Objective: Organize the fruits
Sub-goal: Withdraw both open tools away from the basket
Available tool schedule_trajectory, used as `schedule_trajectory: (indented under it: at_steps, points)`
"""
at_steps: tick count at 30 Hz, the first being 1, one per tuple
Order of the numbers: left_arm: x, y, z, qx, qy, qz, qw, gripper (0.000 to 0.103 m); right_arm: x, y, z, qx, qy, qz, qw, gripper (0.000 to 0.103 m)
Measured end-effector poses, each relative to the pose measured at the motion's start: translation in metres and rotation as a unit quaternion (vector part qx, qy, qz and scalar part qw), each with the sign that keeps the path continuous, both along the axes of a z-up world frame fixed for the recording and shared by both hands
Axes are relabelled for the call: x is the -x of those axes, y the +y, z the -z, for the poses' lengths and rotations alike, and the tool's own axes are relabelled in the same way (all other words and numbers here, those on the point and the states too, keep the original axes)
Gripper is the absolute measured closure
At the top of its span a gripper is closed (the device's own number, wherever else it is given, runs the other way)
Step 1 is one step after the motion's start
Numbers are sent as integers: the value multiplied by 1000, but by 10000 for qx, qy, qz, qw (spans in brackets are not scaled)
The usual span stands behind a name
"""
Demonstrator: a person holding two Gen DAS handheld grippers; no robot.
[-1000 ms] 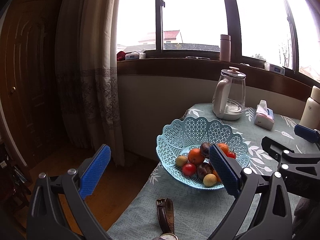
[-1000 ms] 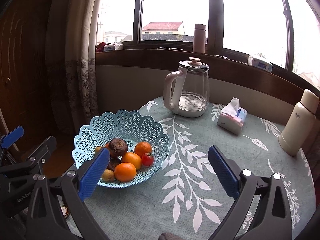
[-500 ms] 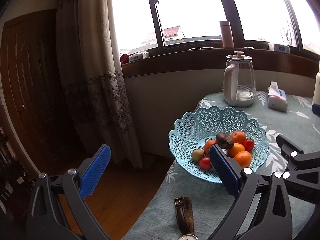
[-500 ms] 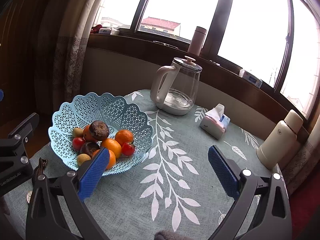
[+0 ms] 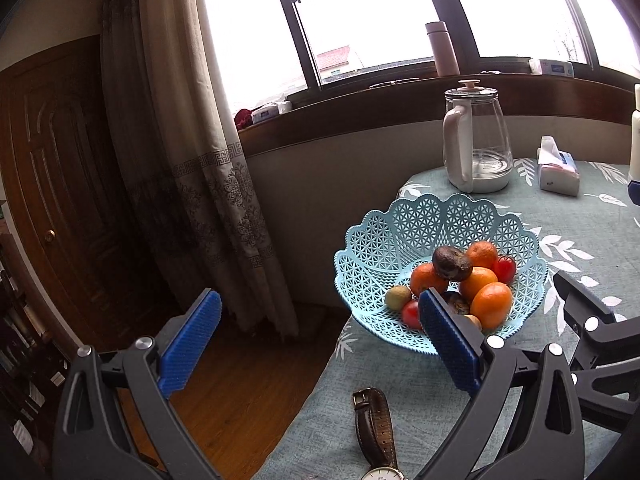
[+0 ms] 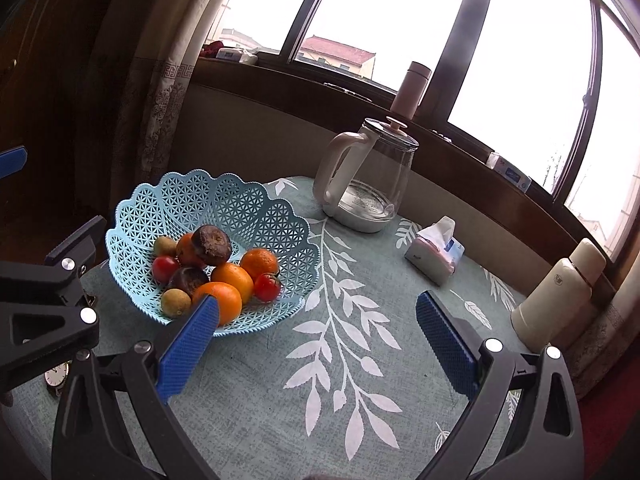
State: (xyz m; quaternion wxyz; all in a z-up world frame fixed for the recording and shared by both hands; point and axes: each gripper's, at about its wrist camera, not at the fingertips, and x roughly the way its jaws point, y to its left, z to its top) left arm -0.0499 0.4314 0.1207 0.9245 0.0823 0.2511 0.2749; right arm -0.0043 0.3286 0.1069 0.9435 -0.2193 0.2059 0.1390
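Note:
A light blue lattice basket [image 5: 384, 248] [image 6: 264, 208] sits near the table's left edge. It holds several oranges [image 6: 234, 276], red tomatoes [image 6: 267, 287], small green fruits [image 6: 176, 303] and two dark brown spoiled-looking fruits, one on top of the pile [image 5: 452, 263] [image 6: 211, 245]. My left gripper [image 5: 316, 336] is open and empty, hanging over the table edge left of the basket, its right pad covering part of the fruit. My right gripper [image 6: 316, 336] is open and empty above the tablecloth, just right of the basket.
A glass kettle [image 6: 366, 184] stands behind the basket. A tissue pack [image 6: 436, 252] and a cream thermos [image 6: 560, 292] are to the right. A wristwatch with brown strap [image 5: 374, 426] lies at the near table edge. Curtain, door and wooden floor are on the left.
Both cameras have tilted and shifted. The basket has slid rightward in the left wrist view and up-left in the right wrist view. Both grippers have stayed open; the fruit has not moved.

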Motion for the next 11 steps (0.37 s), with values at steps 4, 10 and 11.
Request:
schedule_trajectory:
  at_steps: [4, 10, 11]
  points:
    - [-2, -3, 2, 4, 62, 49, 10000, 3, -3, -3, 2, -20, 169, 4, 9999, 5]
    - [-9, -15, 8, 6, 215, 228, 9995, 3, -6, -19, 10, -47, 431, 101, 9990, 5]
    - [-10, -18, 9, 5, 239, 277, 9993, 3, -8, -25, 12, -66, 484, 164, 9987, 5]
